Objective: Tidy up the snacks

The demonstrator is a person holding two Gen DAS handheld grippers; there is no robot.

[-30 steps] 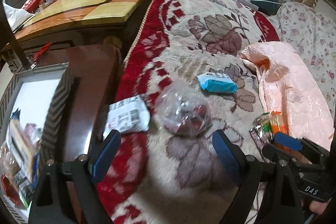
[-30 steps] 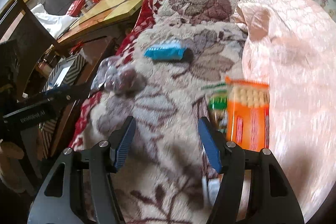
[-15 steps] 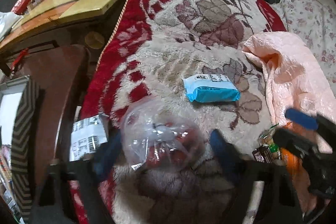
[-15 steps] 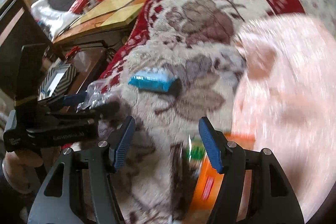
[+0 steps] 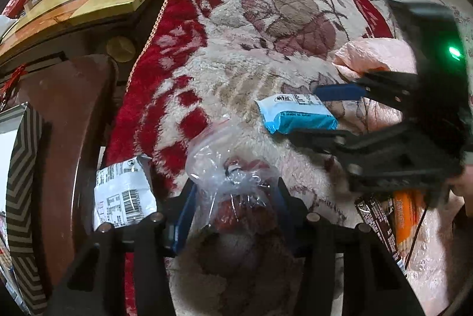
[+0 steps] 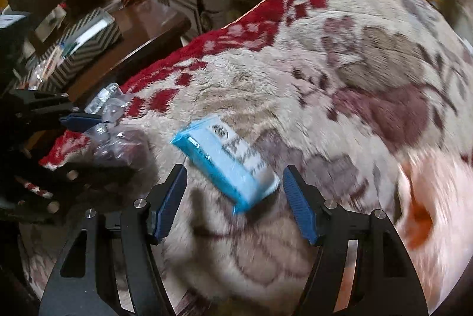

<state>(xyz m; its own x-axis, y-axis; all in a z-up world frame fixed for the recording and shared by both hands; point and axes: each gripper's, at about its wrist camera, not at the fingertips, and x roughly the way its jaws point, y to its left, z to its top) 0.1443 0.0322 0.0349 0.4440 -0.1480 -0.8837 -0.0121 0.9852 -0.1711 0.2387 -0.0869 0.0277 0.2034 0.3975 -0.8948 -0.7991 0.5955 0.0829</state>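
1. Since the earlier frames the left claw (image 5: 233, 209) has come down over the clear plastic bag (image 5: 233, 183) and its jaws have just been closing; the bag now sits between the blue pads, which meet its crinkled film. The right claw (image 6: 233, 206) has swung across from the orange packets to the blue packet (image 6: 227, 159), its jaws opening a little.
2. At the blanket's red left border a white printed packet (image 5: 124, 194) lies flat, half off the edge, just beside the left claw.
3. The clear bag is soft, shiny and lumpy, with dark red pieces inside, on the plush flowered blanket (image 5: 266, 43).
4. The relation that matters: the blue packet lies just ahead of the wide right claw, nothing held, its long axis slanting across the gap, not square to it. The right hand is nearer.
5. It is a glossy, pillow-shaped wrapper with a white label, likely slippery.
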